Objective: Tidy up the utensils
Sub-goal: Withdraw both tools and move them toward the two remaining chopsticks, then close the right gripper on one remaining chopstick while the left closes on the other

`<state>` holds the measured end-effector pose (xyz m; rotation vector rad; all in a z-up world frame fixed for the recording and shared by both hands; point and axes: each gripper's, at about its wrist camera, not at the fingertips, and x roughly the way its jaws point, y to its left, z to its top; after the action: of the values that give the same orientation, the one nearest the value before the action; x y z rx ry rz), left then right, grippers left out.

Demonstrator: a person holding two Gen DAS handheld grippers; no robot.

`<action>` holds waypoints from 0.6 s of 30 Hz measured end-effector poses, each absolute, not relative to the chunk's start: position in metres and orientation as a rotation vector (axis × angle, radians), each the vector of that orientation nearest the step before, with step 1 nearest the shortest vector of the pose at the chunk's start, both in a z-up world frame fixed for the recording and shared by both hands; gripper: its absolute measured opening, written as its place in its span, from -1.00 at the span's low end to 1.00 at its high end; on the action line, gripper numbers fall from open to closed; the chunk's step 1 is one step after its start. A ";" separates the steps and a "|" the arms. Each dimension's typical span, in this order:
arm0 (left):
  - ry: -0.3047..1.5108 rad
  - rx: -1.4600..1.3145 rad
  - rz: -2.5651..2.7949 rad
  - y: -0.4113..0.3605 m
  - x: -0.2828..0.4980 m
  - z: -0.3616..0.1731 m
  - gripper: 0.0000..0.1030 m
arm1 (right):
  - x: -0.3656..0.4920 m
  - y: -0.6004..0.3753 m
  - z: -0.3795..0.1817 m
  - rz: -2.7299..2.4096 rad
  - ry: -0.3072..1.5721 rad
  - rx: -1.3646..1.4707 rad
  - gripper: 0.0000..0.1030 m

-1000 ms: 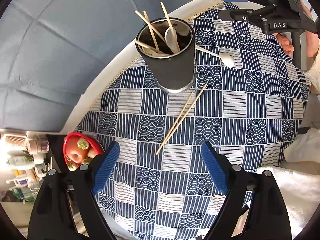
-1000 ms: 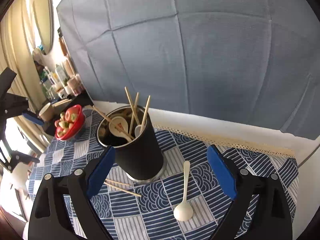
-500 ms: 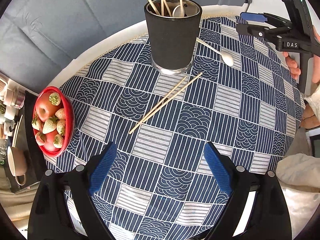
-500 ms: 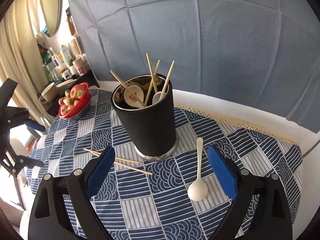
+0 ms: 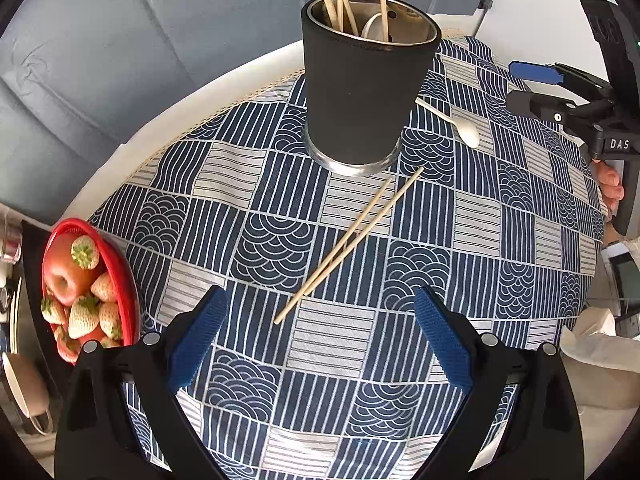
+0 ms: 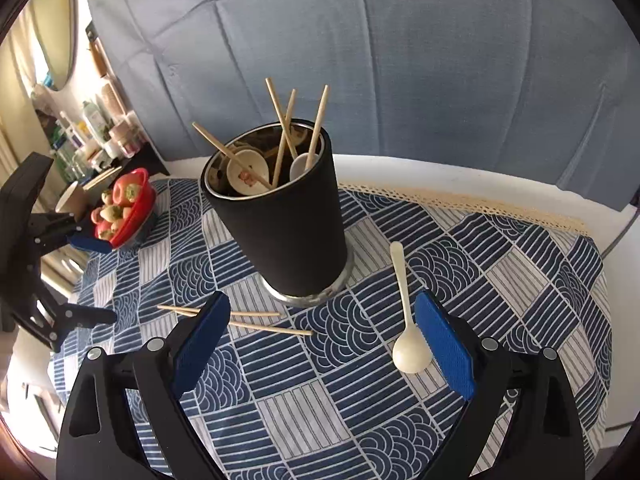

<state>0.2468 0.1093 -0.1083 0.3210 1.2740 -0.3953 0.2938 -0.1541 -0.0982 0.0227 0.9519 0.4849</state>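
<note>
Blue padded fabric [image 6: 400, 60] backs a round tabletop [image 5: 192, 92] with a white rim, covered by a navy and white patchwork cloth [image 5: 420, 264] printed with stripes and wave arcs.

At the far left of the left wrist view, a red bowl [image 5: 126, 276] sits at the cloth's edge, filled with an apple and pale strawberries. Next comes the left claw [image 5: 318, 340], pointing steeply down at the cloth; its blue-padded jaws are opening and nothing lies between them. Just ahead of it, a pair of wooden chopsticks [image 5: 352, 236] lies loose on the cloth, nearly side by side and slanting up toward the right, their far tips close to the base of the black holder [image 5: 356, 92]. That cup stands upright near the tabletop's far edge with more chopsticks and white spoons standing in it. To its right a white spoon [image 5: 460, 124] lies flat on the cloth, handle toward the cup, bowl away from it. Farthest right, the right claw [image 5: 528, 88] hangs over the cloth's edge, a person's fingers [image 5: 612, 184] on its handle.

From the right wrist view, the right claw's jaws stand wide apart and empty, with the spoon's bowl just inside the right pad and the loose chopsticks passing behind the left one.
</note>
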 end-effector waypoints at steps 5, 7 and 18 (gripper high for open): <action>1.293 0.317 -0.499 0.115 0.270 -0.132 0.80 | 0.295 -0.138 -0.119 0.407 1.015 0.037 0.73; 1.302 0.333 -0.531 0.116 0.276 -0.142 0.80 | 0.295 -0.132 -0.126 0.374 1.038 0.045 0.73; 1.329 0.373 -0.701 0.119 0.296 -0.189 0.80 | 0.288 -0.100 -0.161 0.266 1.141 0.088 0.73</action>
<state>0.2955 0.1187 -0.1894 0.3726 1.3291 -0.7005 0.2882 -0.1001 -0.1611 0.0884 1.1412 0.2659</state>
